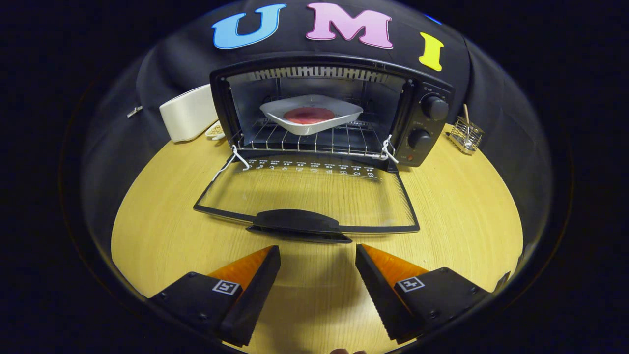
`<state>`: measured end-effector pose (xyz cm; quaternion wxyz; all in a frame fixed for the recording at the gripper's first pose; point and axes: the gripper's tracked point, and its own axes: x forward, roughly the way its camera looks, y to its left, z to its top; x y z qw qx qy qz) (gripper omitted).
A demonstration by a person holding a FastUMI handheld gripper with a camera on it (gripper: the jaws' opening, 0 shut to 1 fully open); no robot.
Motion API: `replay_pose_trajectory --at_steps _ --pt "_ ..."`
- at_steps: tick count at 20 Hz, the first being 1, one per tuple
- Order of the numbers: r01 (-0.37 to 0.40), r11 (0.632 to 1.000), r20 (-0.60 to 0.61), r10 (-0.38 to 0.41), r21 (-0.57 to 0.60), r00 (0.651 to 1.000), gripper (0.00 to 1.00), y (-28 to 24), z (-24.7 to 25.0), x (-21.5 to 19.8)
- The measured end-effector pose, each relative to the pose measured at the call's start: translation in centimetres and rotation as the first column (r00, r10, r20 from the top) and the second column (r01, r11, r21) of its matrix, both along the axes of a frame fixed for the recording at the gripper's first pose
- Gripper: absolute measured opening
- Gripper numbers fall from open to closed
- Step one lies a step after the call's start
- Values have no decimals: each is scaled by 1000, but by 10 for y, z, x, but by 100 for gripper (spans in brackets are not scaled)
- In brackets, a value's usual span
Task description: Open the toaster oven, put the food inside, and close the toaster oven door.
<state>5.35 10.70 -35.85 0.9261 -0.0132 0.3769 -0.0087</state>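
Note:
A black toaster oven (pixel 422 123) stands at the back of the wooden table with its glass door (pixel 309 191) folded down flat toward me. On the wire rack (pixel 304 142) inside rests a white square dish (pixel 309 114) holding a round reddish piece of food (pixel 308 115). The door's dark handle (pixel 297 223) lies just ahead of my fingers. My gripper (pixel 318 253) is open above the table, with nothing between its fingers, a short way in front of the handle.
A white appliance (pixel 189 113) sits left of the oven, with a small dish (pixel 215 131) beside it. A wire holder (pixel 466 133) with a stick stands to the oven's right. Bare wooden table (pixel 467 216) surrounds the door.

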Motion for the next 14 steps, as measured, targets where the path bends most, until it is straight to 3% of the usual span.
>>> replay_pose_trajectory --at_steps 8,14 --pt "49 999 -5 -49 13 999 99 0 1 12" --pt "-21 1000 124 18 23 992 99 2 66 18"
